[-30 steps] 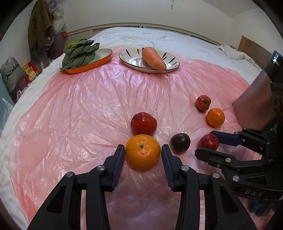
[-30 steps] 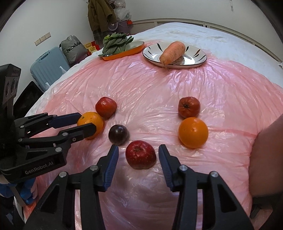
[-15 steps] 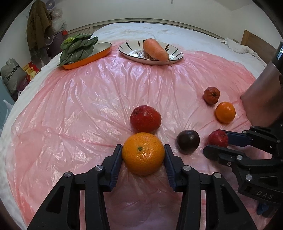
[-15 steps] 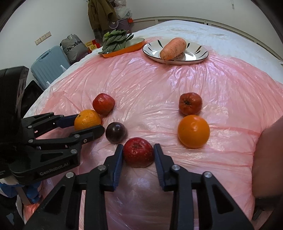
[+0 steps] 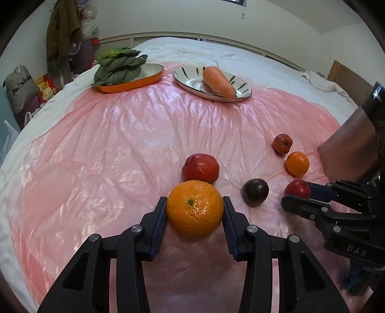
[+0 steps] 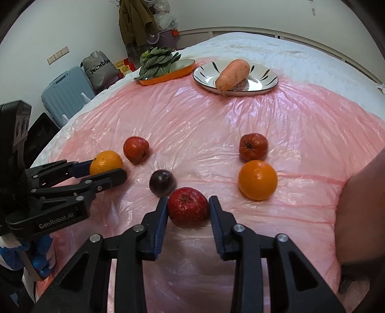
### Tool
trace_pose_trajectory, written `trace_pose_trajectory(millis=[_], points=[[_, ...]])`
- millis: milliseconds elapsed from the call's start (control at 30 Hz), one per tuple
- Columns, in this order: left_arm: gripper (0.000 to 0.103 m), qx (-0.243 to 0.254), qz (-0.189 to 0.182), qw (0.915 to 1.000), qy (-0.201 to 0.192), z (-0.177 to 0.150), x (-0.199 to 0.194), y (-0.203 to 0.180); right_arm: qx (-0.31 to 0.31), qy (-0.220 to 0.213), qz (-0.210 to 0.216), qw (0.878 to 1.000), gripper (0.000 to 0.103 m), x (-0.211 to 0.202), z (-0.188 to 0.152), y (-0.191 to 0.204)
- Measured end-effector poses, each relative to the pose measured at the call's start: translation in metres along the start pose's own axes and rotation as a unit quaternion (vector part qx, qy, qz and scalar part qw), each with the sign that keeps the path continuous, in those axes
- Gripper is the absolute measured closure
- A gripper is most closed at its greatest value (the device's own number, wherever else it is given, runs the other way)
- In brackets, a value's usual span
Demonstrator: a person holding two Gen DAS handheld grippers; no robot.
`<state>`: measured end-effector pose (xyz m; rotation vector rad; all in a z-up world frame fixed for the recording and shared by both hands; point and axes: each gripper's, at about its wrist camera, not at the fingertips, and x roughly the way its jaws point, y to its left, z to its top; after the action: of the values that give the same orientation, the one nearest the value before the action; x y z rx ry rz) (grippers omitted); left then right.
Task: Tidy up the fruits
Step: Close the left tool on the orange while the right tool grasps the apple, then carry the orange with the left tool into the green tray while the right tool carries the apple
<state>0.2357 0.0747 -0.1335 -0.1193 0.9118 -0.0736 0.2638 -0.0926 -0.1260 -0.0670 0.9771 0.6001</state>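
Both grippers (image 5: 195, 211) (image 6: 188, 207) newly clamped: two fruits.

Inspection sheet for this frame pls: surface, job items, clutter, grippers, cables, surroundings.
Surface: wrinkled pink plastic sheet over a white bed.
Job's things: two oranges, large orange and small orange; red apple; dark plum; two more red fruits loose.
Clutter: carrot on striped plate; greens in orange dish.
Grippers: left gripper jaws clamp the large orange; right gripper jaws clamp the red apple.
Cables: nothing seen.
Surroundings: blue suitcase, bags, hanging coat.
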Motion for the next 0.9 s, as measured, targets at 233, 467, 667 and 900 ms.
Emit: trace_pose_trajectory(millis=[233, 467, 667, 900], points=[[0.065, -0.016, 0.003, 0.9998, -0.014, -0.004, -0.027, 0.015, 0.000, -0.005, -0.013, 1.000, 0.081, -0.020, -0.001, 0.009], [0.065, -0.019, 0.001, 0.9994, -0.031, -0.016, -0.063, 0.022, 0.006, -0.019, -0.020, 1.000, 0.081, -0.056, -0.013, 0.016], [0.065, -0.007, 0.006, 0.9993, -0.035, -0.037, -0.094, 0.016, 0.012, -0.026, -0.025, 0.999, 0.081, -0.094, -0.046, 0.021], [0.065, 0.012, 0.006, 0.9995, -0.029, -0.061, -0.114, -0.007, 0.024, -0.027, -0.030, 0.999, 0.081, -0.129, -0.088, 0.021]])
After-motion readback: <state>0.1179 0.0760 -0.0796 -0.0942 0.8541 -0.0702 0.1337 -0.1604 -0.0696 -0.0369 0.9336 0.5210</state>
